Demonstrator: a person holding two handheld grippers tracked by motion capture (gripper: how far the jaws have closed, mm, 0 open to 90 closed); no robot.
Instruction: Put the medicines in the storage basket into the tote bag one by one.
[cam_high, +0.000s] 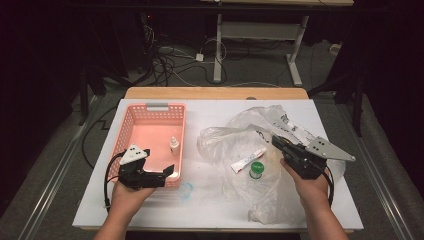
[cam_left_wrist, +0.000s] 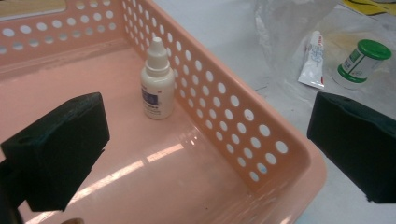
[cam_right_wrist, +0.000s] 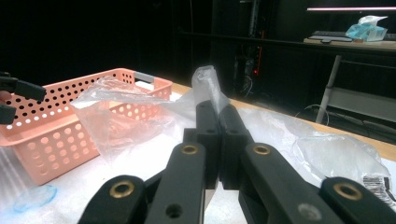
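Observation:
A pink perforated basket (cam_high: 129, 131) (cam_left_wrist: 224, 107) (cam_right_wrist: 60, 135) stands on the left of the white table. Inside it, a small white dropper bottle (cam_high: 174, 145) (cam_left_wrist: 157, 84) stands upright by the right wall. My left gripper (cam_high: 167, 171) (cam_left_wrist: 208, 147) hovers open over the basket's near right corner, with nothing between its jaws. My right gripper (cam_high: 276, 141) (cam_right_wrist: 216, 112) is shut on a fold of the clear plastic bag (cam_high: 235, 132) (cam_right_wrist: 126, 112). On the bag lie a white tube (cam_high: 247, 160) (cam_left_wrist: 315, 58) and a green-capped jar (cam_high: 256, 169) (cam_left_wrist: 362, 60).
A small clear bluish piece (cam_high: 186, 190) (cam_right_wrist: 32, 196) lies on the table (cam_high: 220, 107) in front of the basket. The bag spreads over the table's right half to the near edge. Beyond the far edge are floor cables (cam_high: 170, 65) and a desk frame (cam_high: 260, 35).

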